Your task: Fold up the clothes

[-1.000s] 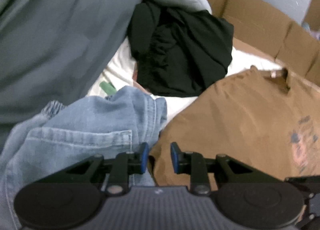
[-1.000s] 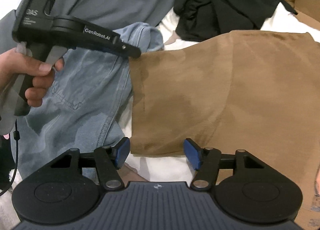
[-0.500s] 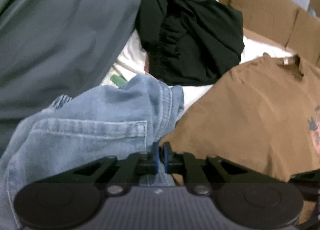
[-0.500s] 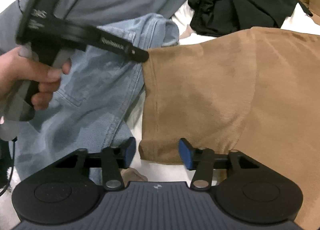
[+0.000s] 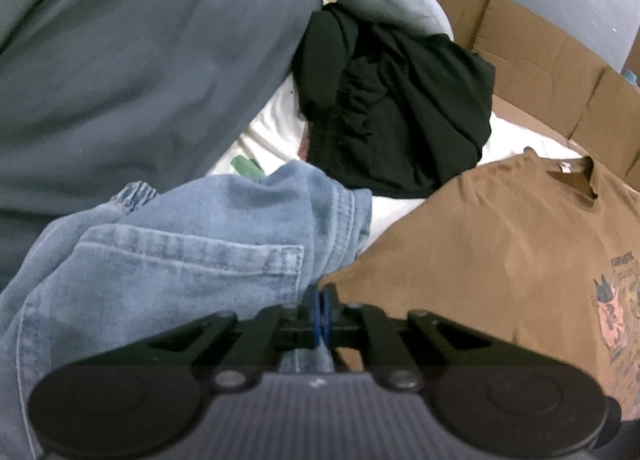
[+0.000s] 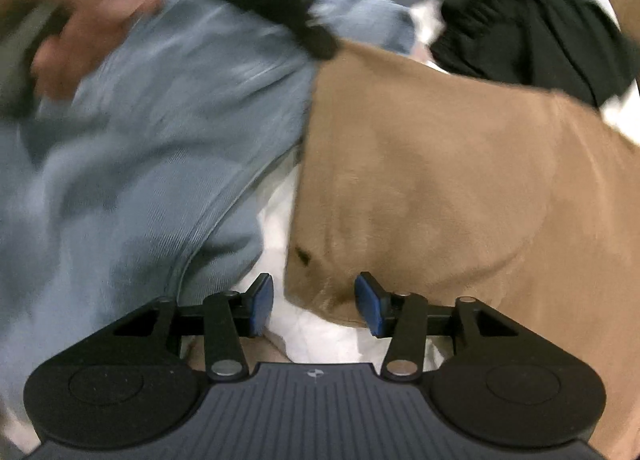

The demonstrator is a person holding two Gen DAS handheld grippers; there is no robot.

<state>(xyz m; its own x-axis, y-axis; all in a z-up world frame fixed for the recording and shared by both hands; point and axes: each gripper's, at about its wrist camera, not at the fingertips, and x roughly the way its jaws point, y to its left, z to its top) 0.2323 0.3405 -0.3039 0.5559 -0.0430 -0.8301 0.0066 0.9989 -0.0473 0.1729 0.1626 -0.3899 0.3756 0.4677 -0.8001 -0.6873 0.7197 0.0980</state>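
White bedding (image 5: 276, 115) carries heaped clothes. Left wrist view: left tongs (image 5: 322, 314) pinched shut on the brown T-shirt (image 5: 480, 252) corner beside the jeans (image 5: 192, 260). Right wrist view: right tongs (image 6: 316, 302) opening, straddling the shirt's near corner, unclamped. Next, probably: clamp it, then lift both corners to fold.

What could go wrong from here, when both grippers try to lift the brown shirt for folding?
1. The left gripper is shut at the brown shirt's corner beside the jeans; denim may be pinched too.
2. The right gripper is opening, with only the hem's very corner between its pads; the grip could miss.
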